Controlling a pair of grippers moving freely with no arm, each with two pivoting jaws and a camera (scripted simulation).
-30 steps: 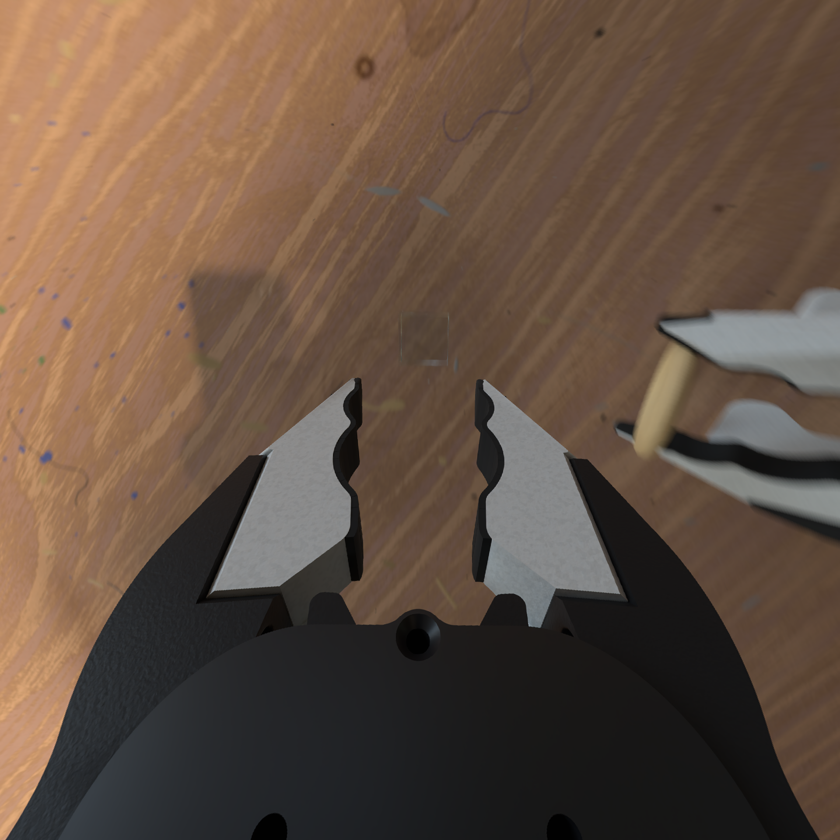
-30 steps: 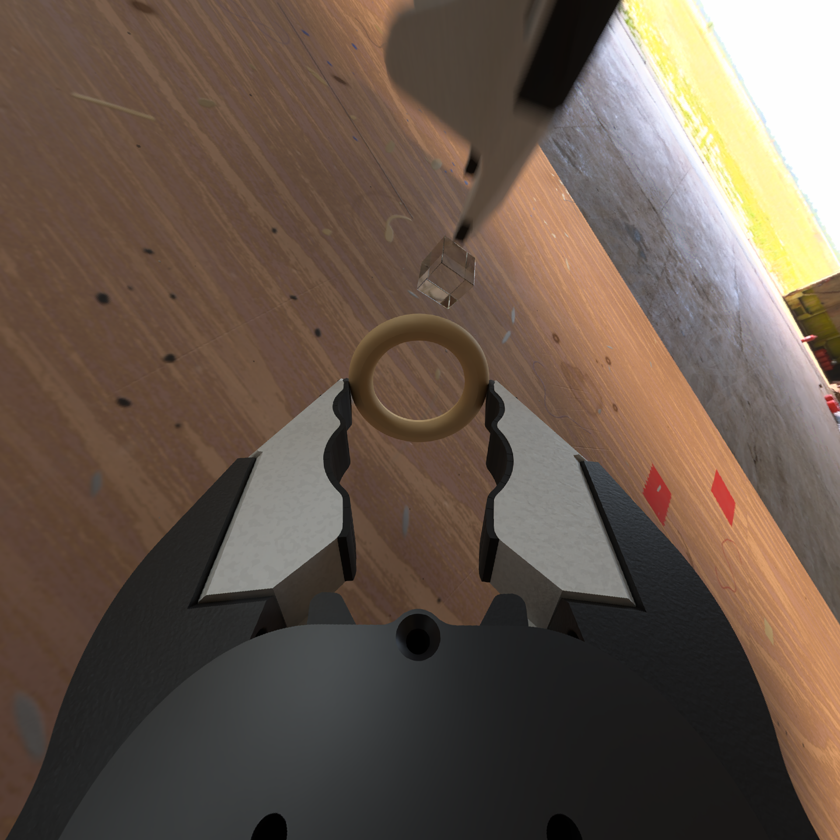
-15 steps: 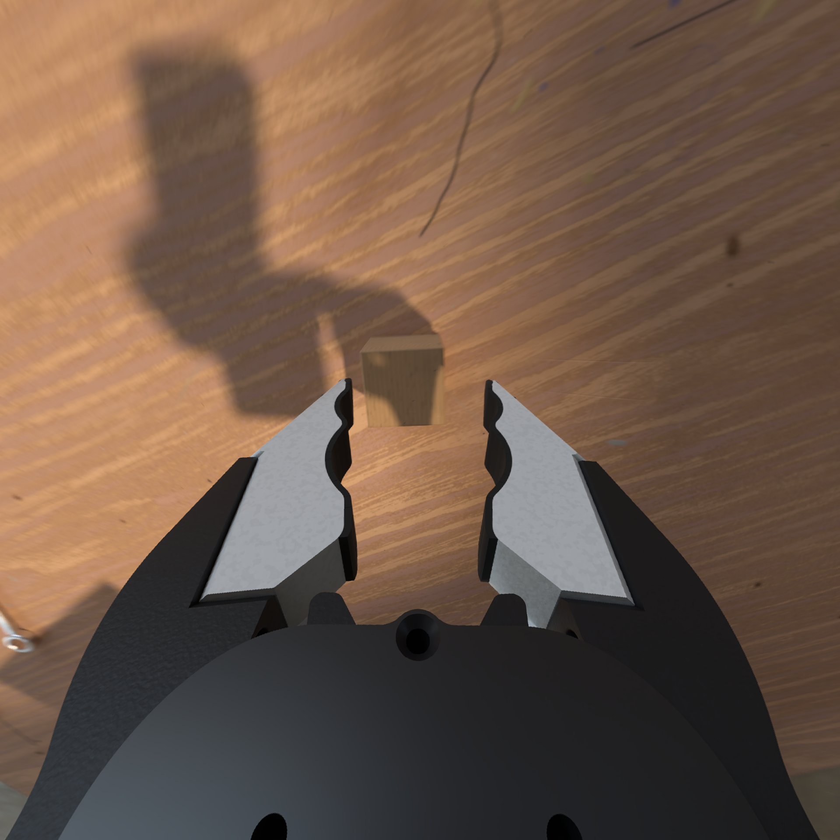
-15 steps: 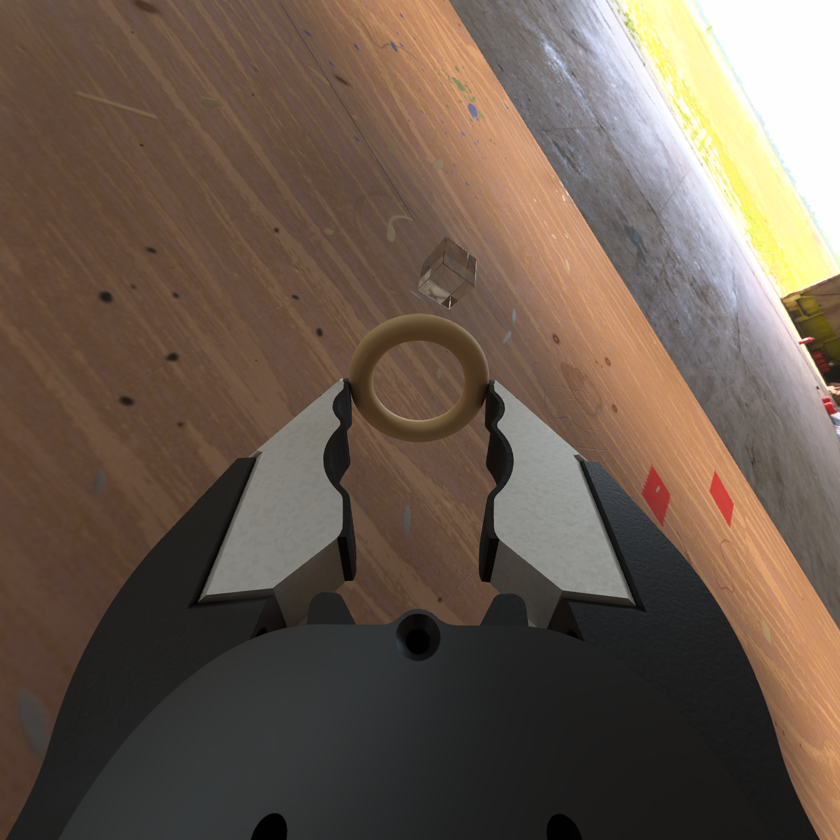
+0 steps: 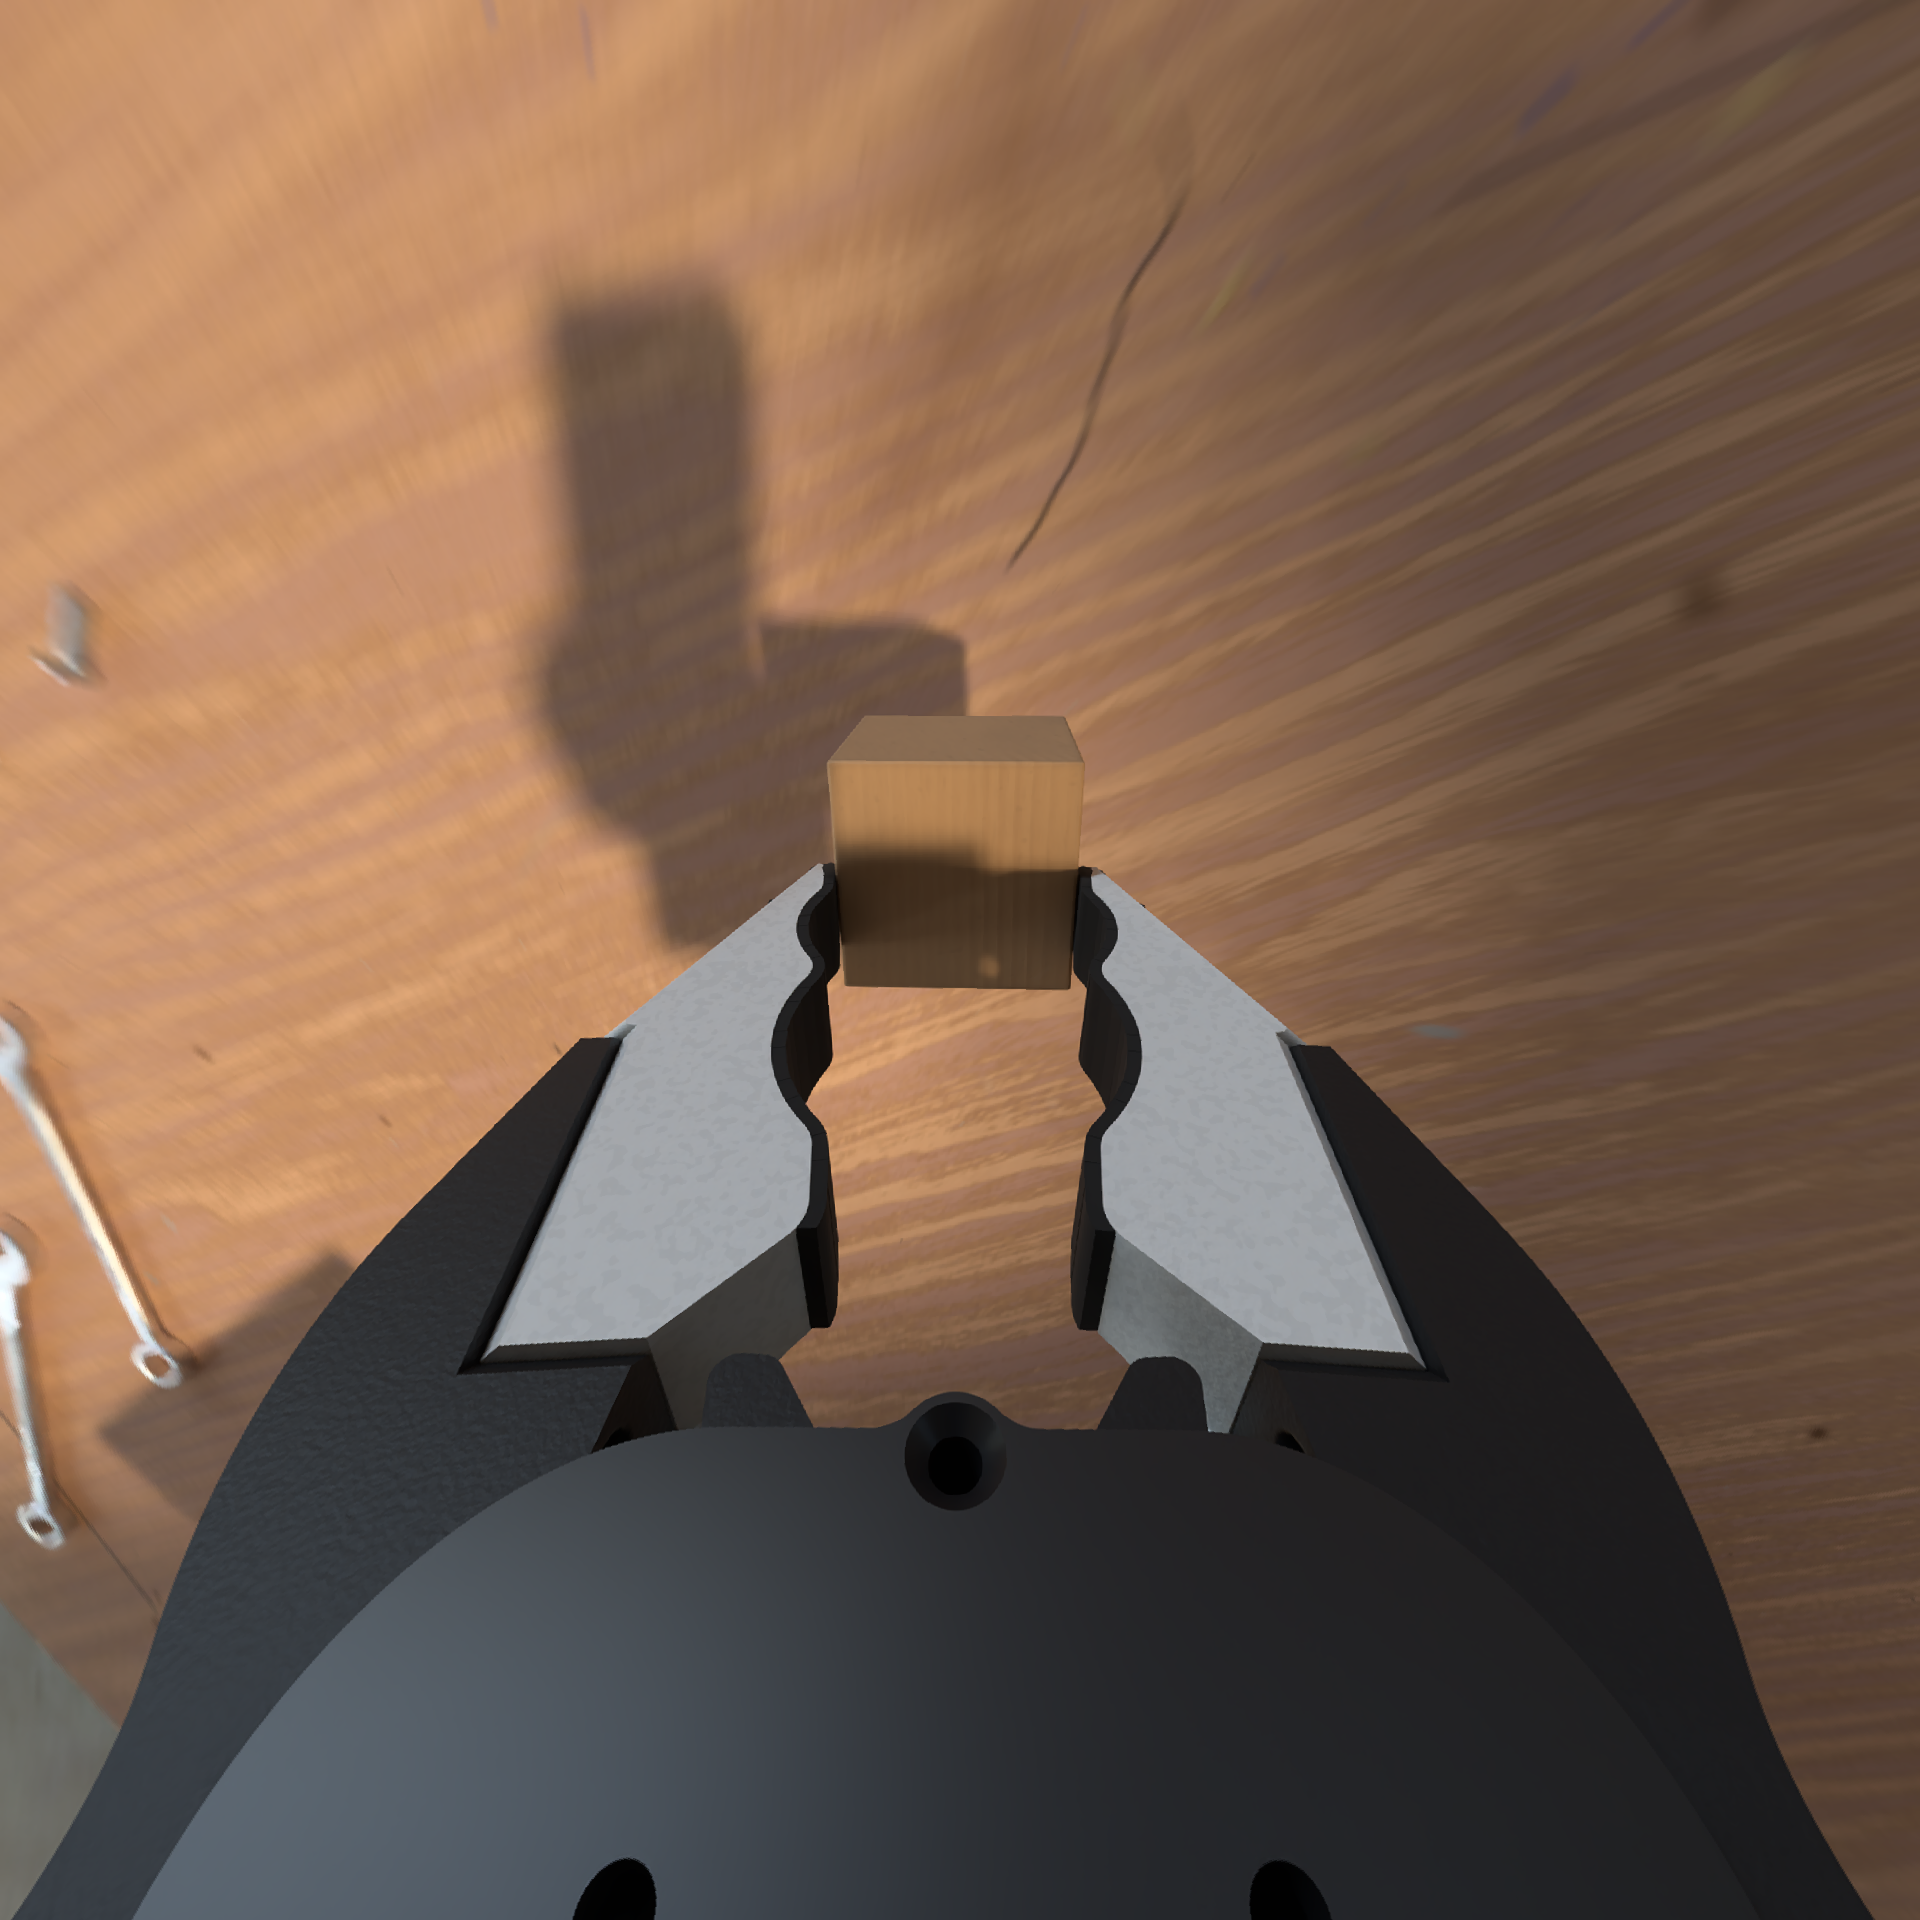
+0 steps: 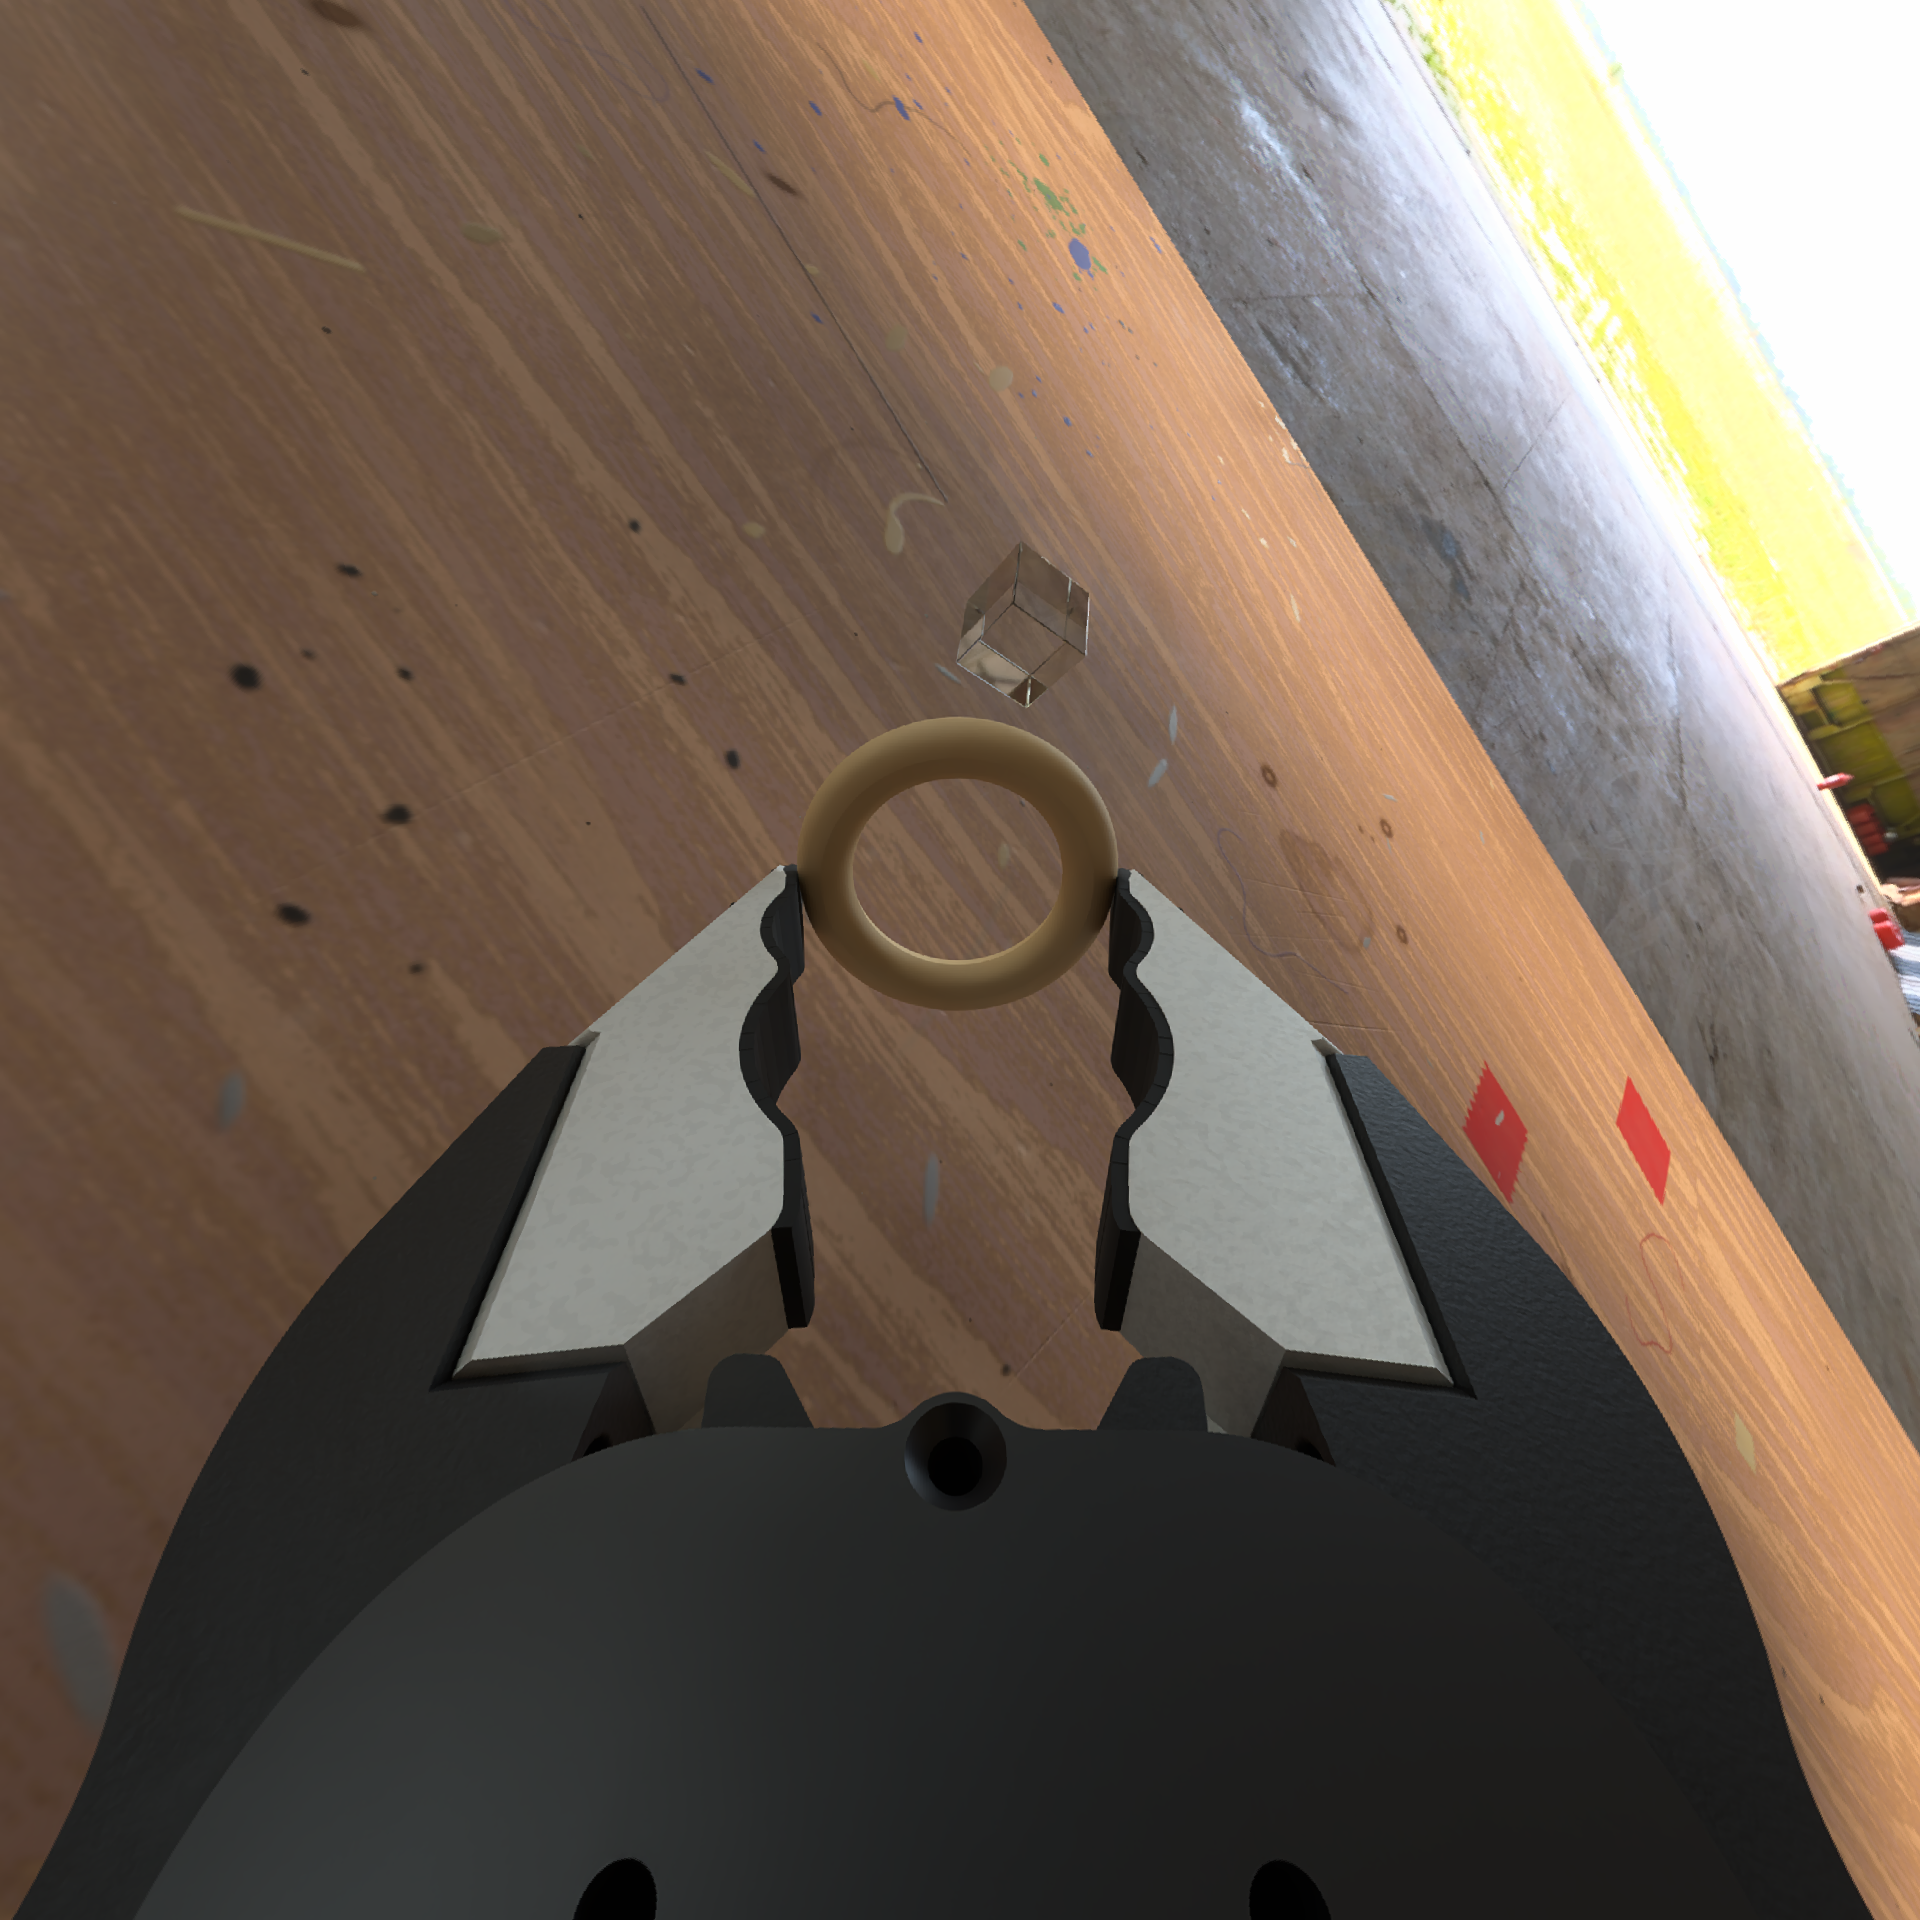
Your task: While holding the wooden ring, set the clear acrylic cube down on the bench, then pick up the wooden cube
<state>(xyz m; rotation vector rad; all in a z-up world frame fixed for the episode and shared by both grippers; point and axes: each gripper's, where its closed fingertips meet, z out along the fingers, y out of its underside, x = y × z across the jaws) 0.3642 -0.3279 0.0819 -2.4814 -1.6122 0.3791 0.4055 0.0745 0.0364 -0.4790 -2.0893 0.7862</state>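
**Jaws closed on block and ring**

Both fingertips of the left gripper touch the sides of the wooden cube, mid-bench; wrenches lie toward its left edge. Right gripper pinches the wooden ring. Just beyond the ring, the clear cube rests unobstructed on the bench near its right edge, red squares alongside.
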